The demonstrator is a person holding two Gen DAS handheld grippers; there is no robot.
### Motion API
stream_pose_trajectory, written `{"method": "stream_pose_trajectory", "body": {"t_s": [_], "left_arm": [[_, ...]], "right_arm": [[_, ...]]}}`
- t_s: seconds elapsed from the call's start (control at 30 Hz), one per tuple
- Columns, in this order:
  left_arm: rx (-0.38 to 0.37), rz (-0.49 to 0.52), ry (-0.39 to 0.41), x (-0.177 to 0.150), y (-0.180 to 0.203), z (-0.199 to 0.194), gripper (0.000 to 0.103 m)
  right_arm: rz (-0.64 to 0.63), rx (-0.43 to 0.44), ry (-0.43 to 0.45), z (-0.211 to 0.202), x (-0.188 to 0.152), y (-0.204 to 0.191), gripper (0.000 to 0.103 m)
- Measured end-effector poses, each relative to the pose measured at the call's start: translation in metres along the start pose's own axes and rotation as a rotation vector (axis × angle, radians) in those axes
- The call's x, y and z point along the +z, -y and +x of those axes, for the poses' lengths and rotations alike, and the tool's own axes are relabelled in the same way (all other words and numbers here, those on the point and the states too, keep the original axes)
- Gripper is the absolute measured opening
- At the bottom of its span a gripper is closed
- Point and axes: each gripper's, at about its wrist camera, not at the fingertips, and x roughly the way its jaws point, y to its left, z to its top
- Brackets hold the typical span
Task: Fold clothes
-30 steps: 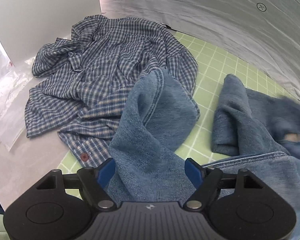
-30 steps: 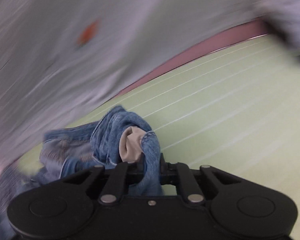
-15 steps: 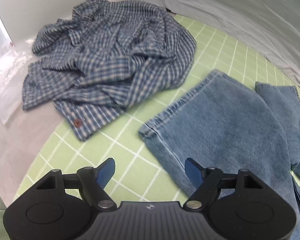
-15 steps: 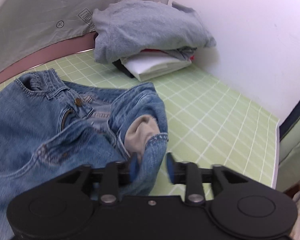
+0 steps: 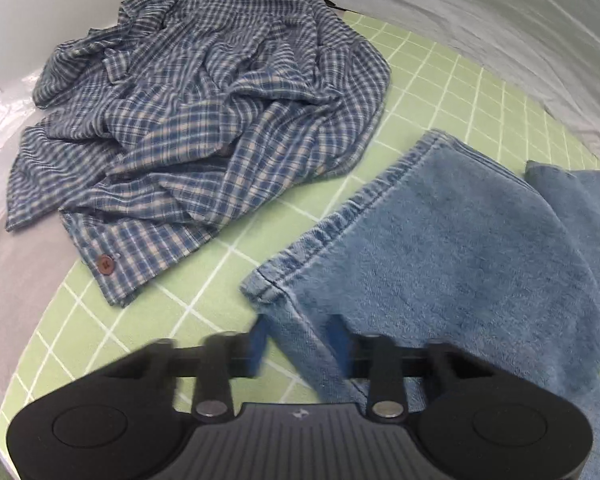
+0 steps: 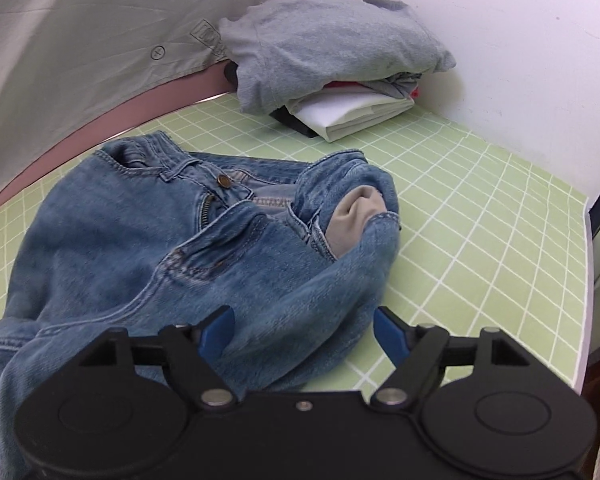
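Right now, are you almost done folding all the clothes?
Not yet. Done: a folded pile sits in the corner, gray top uppermost. In hand: the jeans lie spread on the green mat, unfolded; the left gripper straddles a leg's edge near the hem, its blurred fingers partly apart, and the right gripper is open over the waist end. Left: the crumpled plaid shirt.
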Motion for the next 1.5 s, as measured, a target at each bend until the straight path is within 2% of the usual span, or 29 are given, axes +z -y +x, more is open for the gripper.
{"method": "stream_pose_trajectory", "body": {"t_s": [0.03,0.13,0.27,0.43,0.53,0.6,0.73,0.8,0.87,1.0,1.07,1.1,1.17,1.33,1.5], "left_arm": [[-0.001,-0.003,0.007,-0.001,-0.002,-0.001,0.012],[0.01,-0.039,0.025,-0.008,-0.014,-0.01,0.007],[0.05,-0.109,0.044,-0.025,-0.042,-0.026,0.006],[0.197,-0.106,0.066,-0.063,-0.079,-0.047,0.006],[0.267,-0.144,0.051,-0.081,-0.107,-0.052,0.006],[0.283,-0.163,0.037,-0.089,-0.121,-0.053,0.006],[0.283,-0.17,0.034,-0.096,-0.134,-0.061,0.014],[0.294,-0.15,0.061,-0.093,-0.13,-0.067,0.025],[0.271,-0.157,0.108,-0.088,-0.124,-0.075,0.046],[0.233,-0.151,0.198,-0.083,-0.091,-0.092,0.058],[0.215,-0.142,0.24,-0.083,-0.068,-0.099,0.07],[0.199,-0.136,0.255,-0.088,-0.054,-0.103,0.073],[0.163,-0.122,0.258,-0.103,-0.024,-0.106,0.083],[0.097,-0.047,0.203,-0.155,0.058,-0.1,0.086],[0.09,-0.02,0.119,-0.2,0.119,-0.087,0.086]], "right_arm": [[0.0,0.002,-0.001,-0.002,-0.002,0.001,0.078],[0.002,0.009,-0.003,-0.01,-0.008,0.004,0.078],[0.004,0.019,-0.006,-0.019,-0.016,0.008,0.078],[-0.041,0.04,-0.037,-0.03,-0.034,0.006,0.078],[-0.073,0.067,-0.065,-0.035,-0.046,0.002,0.078],[-0.095,0.087,-0.083,-0.037,-0.053,-0.001,0.078],[-0.108,0.124,-0.118,-0.046,-0.059,-0.006,0.078],[-0.089,0.146,-0.123,-0.051,-0.059,-0.004,0.078],[-0.087,0.167,-0.109,-0.057,-0.059,0.001,0.078],[-0.069,0.159,-0.083,-0.051,-0.051,0.028,0.08],[-0.053,0.151,-0.072,-0.045,-0.045,0.044,0.081],[-0.041,0.149,-0.07,-0.039,-0.039,0.054,0.081],[-0.029,0.144,-0.061,-0.026,-0.028,0.072,0.081],[0.004,0.153,-0.046,0.01,0.001,0.117,0.083],[-0.118,0.205,0.014,0.035,0.039,0.134,0.081]]}}
